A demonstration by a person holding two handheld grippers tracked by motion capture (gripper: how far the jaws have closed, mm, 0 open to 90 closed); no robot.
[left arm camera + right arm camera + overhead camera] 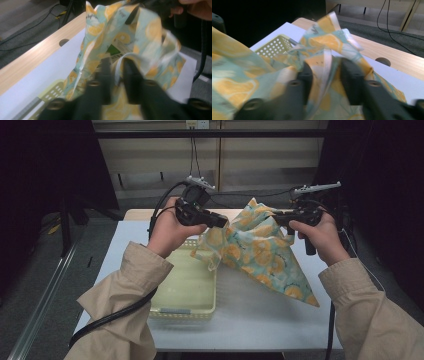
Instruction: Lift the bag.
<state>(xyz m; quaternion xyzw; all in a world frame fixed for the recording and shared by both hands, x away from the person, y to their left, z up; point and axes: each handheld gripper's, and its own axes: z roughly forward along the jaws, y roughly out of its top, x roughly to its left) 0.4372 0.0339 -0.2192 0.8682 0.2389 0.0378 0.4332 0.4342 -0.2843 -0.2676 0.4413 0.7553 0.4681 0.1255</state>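
The pale blue-green cloth printed with orange citrus slices [260, 251] was held up above the white table top [260, 320], stretched between both grippers, its lower corner trailing down onto the table at the right. The left gripper [224, 221] had its black jaws pinched on a white-hemmed fold of the cloth [117, 72]; the right gripper [278, 216] likewise clamped a bunched edge [324, 67]. One side of the cloth draped over the far rim of the pale yellow-green perforated plastic basket [185, 290], which stood on the table below the left hand [167, 234]. Beige sleeves covered both forearms.
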